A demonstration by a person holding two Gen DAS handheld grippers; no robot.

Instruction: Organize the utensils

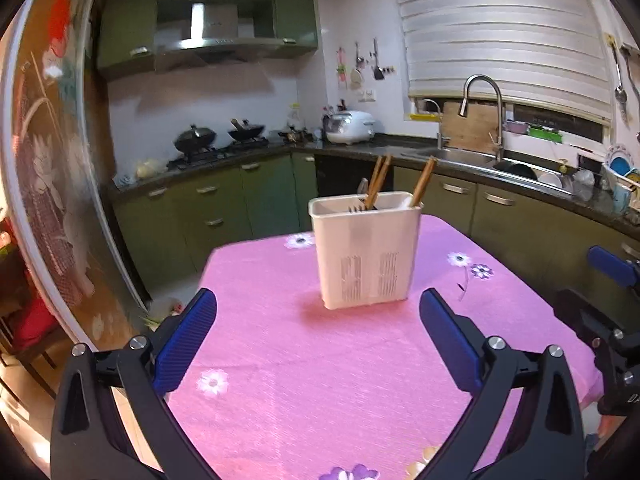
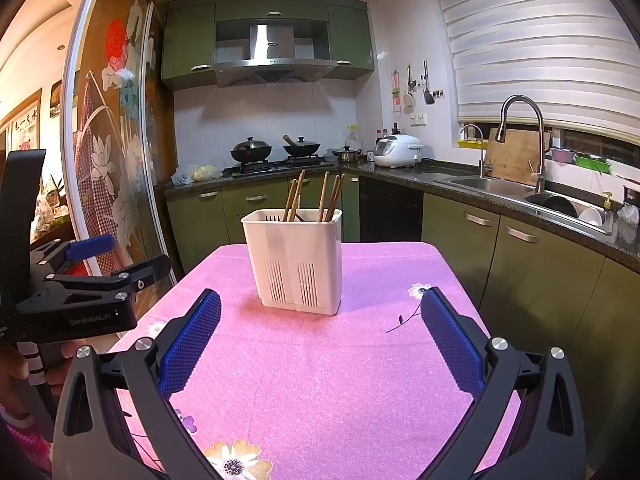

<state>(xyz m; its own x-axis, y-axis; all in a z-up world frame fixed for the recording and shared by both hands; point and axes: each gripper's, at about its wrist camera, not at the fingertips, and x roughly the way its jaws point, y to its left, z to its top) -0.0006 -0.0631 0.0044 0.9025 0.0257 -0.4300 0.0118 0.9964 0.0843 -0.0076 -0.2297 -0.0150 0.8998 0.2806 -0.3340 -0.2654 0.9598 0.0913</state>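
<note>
A white plastic utensil holder (image 1: 366, 248) stands upright on the pink flowered tablecloth (image 1: 312, 380). It also shows in the right wrist view (image 2: 298, 262). Wooden chopsticks (image 2: 330, 196) and dark fork tips (image 1: 356, 208) stick out of its top. My left gripper (image 1: 318, 304) is open and empty, a short way in front of the holder. My right gripper (image 2: 320, 306) is open and empty, also just in front of the holder. The left gripper's body shows at the left edge of the right wrist view (image 2: 80, 296).
The table's far edge (image 2: 332, 245) lies just behind the holder. Green kitchen cabinets (image 2: 532, 264) run behind and to the right, with a sink and tap (image 2: 520, 148). A decorated sliding door (image 2: 112, 152) stands to the left.
</note>
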